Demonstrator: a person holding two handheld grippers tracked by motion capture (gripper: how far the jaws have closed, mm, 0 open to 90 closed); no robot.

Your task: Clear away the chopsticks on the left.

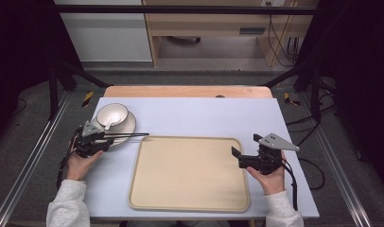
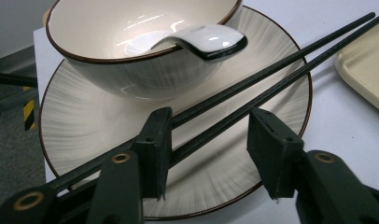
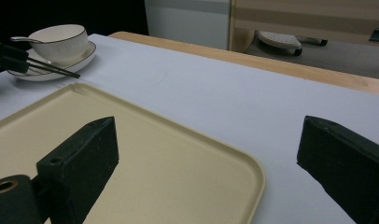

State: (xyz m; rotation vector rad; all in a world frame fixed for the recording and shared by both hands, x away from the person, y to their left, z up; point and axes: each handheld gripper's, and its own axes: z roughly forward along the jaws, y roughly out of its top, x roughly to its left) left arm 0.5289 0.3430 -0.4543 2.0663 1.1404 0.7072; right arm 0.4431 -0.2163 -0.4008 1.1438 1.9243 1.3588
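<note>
Chopsticks (image 2: 253, 88) lie across the plate (image 2: 75, 121) between our left gripper's (image 2: 208, 147) half-spread jaws, not yet pinched; our right gripper (image 3: 211, 154) waits wide open beside the tray (image 3: 145, 154).

The tray (image 1: 189, 173) lies in the middle of the table (image 1: 204, 113), near the front edge. Behind it to the left is the plate (image 1: 128, 124). The bowl (image 1: 112, 115) stands on the plate, the spoon (image 2: 204, 39) rests in the bowl, and the chopsticks (image 1: 131, 135) lie across the plate's front rim, pointing towards the tray.
</note>
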